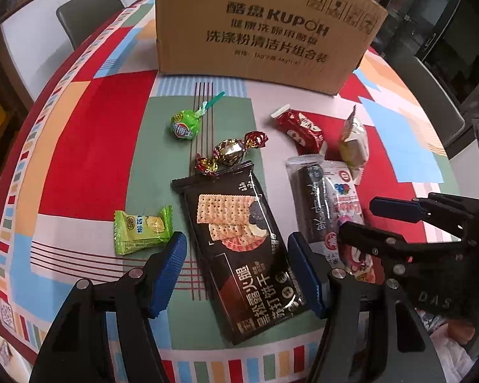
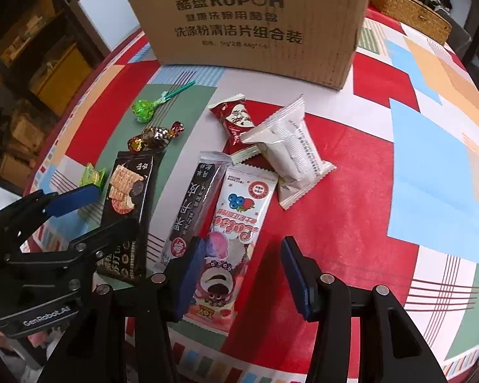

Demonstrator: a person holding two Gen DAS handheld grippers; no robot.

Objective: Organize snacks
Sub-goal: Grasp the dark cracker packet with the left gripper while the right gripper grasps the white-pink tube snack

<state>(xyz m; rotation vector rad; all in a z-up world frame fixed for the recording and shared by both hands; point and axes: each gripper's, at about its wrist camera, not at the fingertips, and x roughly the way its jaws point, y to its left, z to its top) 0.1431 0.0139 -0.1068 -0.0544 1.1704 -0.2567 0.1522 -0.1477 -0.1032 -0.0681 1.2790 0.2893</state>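
The left gripper has its fingers spread on either side of the black cracker pack lying on the table. The right gripper, fingers also spread, hovers over the pink Lotso pack. Only the left view fully shows the small green candy; only the right view shows the white pouch's printed back. The cardboard box stands at the far side.

soft even light, fisheye-warped edges
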